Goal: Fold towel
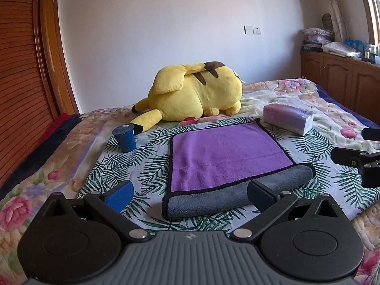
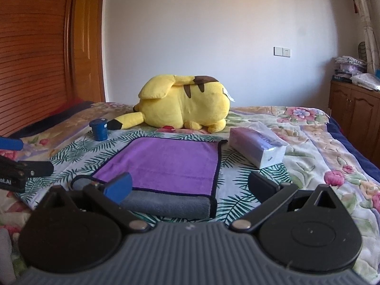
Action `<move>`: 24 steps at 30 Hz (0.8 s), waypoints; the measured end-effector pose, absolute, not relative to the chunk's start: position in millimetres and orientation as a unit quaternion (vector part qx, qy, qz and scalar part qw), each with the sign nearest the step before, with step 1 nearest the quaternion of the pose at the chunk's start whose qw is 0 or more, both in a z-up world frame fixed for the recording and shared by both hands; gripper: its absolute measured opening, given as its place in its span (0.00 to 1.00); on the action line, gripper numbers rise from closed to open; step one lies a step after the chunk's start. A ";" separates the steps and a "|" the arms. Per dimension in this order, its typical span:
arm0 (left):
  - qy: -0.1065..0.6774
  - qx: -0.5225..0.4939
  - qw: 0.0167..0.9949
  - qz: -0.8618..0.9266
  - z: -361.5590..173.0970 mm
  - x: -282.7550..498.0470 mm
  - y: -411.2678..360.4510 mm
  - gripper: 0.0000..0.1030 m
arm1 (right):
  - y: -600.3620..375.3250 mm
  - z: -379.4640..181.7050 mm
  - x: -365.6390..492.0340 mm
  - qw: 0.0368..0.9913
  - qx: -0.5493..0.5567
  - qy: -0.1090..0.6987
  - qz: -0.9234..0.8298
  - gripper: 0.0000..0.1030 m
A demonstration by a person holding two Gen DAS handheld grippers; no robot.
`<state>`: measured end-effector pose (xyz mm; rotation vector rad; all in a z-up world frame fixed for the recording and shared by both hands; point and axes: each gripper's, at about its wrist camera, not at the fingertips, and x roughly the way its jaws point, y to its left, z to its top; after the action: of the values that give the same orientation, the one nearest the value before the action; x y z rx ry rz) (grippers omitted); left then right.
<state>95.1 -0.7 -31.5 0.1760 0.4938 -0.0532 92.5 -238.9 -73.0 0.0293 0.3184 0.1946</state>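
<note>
A purple towel (image 1: 225,152) with a dark hem lies flat on the bed; it also shows in the right wrist view (image 2: 166,163). Its near edge is turned over into a grey roll (image 1: 237,194), also seen in the right wrist view (image 2: 166,205). My left gripper (image 1: 190,196) is open, its fingers on either side of the roll's left part, just above it. My right gripper (image 2: 190,186) is open over the roll's right end. The right gripper also shows at the right edge of the left wrist view (image 1: 361,161).
A yellow plush toy (image 1: 197,92) lies behind the towel. A blue cup (image 1: 124,137) stands at the far left of the leaf-print cloth (image 1: 147,166). A tissue pack (image 1: 287,117) lies at the far right. A wooden cabinet (image 1: 344,83) stands right of the bed, a wooden wardrobe (image 1: 23,71) left.
</note>
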 end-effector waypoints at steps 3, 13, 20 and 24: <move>0.247 0.088 0.965 -0.027 -34.8 101.4 0.3 1.00 | -236.7 -74.9 98.9 0.981 0.014 0.163 0.101 1.00; 0.262 0.091 0.961 -0.017 -48.0 128.7 6.8 1.00 | -230.7 -82.0 121.6 0.978 0.011 0.177 0.110 1.00; 0.274 0.090 0.957 -0.009 -58.4 147.2 16.5 1.00 | -229.9 -88.1 141.8 0.977 0.016 0.184 0.109 1.00; 0.284 0.092 0.955 -0.006 -65.2 157.0 21.6 1.00 | -230.5 -94.2 154.0 0.975 0.016 0.193 0.108 1.00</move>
<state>157.0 21.6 -65.2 0.1863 0.5761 -0.0129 154.0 -230.5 -94.2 0.0326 0.3896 0.2185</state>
